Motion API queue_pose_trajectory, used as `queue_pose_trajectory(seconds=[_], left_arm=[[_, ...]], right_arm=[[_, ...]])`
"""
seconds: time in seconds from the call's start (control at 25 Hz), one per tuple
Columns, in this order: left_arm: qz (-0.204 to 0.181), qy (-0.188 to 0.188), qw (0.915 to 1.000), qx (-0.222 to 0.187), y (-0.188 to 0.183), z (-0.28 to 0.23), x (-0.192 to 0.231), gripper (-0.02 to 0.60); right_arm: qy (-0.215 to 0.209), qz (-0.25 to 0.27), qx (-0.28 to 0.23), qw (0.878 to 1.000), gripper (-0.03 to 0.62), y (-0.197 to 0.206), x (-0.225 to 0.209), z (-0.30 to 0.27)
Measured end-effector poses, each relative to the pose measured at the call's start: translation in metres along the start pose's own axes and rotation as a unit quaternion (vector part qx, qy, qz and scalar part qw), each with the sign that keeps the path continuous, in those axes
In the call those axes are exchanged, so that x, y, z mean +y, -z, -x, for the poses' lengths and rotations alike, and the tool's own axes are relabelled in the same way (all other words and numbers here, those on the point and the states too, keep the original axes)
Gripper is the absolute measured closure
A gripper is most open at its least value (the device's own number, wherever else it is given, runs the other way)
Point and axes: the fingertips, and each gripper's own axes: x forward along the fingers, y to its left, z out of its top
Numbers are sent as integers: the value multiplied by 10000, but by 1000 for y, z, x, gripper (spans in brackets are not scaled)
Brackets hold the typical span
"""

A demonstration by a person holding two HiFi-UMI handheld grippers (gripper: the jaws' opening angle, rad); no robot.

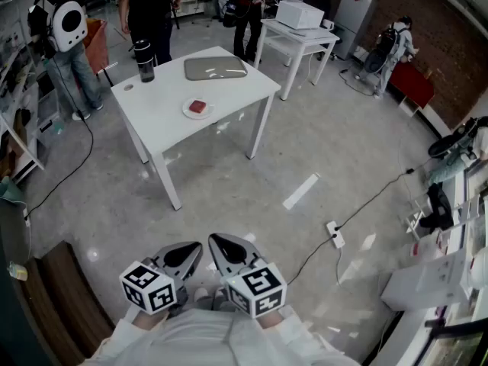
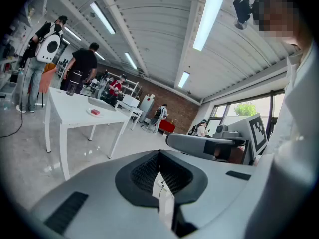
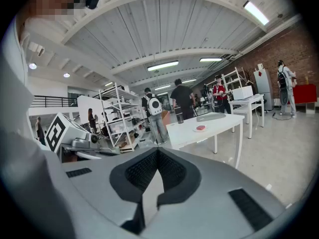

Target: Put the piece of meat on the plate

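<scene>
A red piece of meat [image 1: 198,106] lies on a small white plate [image 1: 188,113] on the white table [image 1: 164,120] far ahead of me. The meat [image 2: 95,111] and the plate [image 2: 91,114] show small in the left gripper view; the right gripper view has the meat [image 3: 201,127] on its plate [image 3: 201,130] as well. My left gripper [image 1: 187,252] and right gripper [image 1: 226,246] are held close to my body, side by side, well short of the table. Both are shut with nothing between the jaws.
On the table stand a dark bottle [image 1: 143,59] and a grey tray [image 1: 215,68]. Several people stand behind the table. A second white table [image 1: 299,33] holds a white box. A cable with a power strip [image 1: 335,234] runs across the floor at right.
</scene>
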Motion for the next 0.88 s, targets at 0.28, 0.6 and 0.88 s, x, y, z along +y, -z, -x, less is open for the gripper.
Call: queue_pose_trajectory(seconds=[0.28,0.6,0.88], left_arm=[[-115,-248,9996,9,-1,-4,7,571],[-125,-353,9993,5,2,-10,1,571],[36,-434,9990,-117,9,-20,-4,571]], right_arm=[[-13,64,24,10000,580,1,-5,-2],[-250,-82,-273,9993,579,-7,-5,5],[-139,-118,-282,9994,579,0,-26,14]])
